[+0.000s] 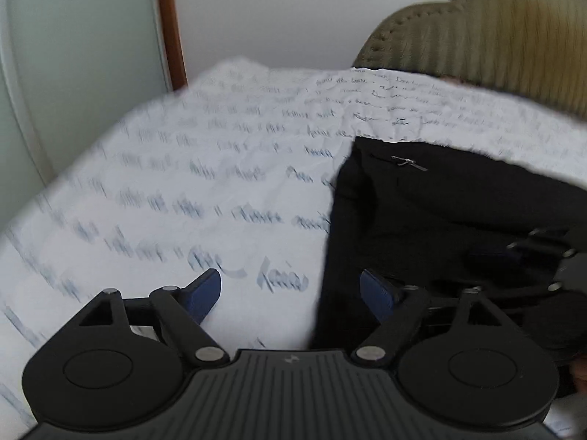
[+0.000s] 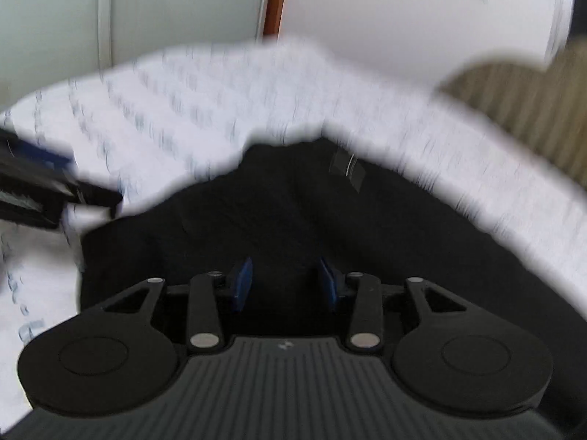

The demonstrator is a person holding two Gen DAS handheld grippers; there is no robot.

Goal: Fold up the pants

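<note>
Left gripper: jaws spread wide and released, nothing between the blue pads. Its left pad hangs over the white sheet, its right pad over the left edge of the pants. No contact with the cloth can be made out.
Right gripper: jaws partly apart and released, pointing down at the pants. Dark cloth fills the gap behind the pads; the pads do not press on it. In the left wrist view this gripper shows dimly at the right edge, above the black fabric.
Left gripper, as seen from the right: tool body at the far left of the right wrist view, over the sheet, just beside the left edge of the pants.
Pants: black, lying spread on the bed, right of centre in the left wrist view and at centre in the right wrist view. A zip pull shows near the far edge.
Bed sheet: white, printed with rows of blue script, wrinkled, under the pants.
Headboard: olive, ribbed, at the far right.
Wall: white, far side.
Door frame: brown strip, far left.
Image quality: motion blur in both views.
</note>
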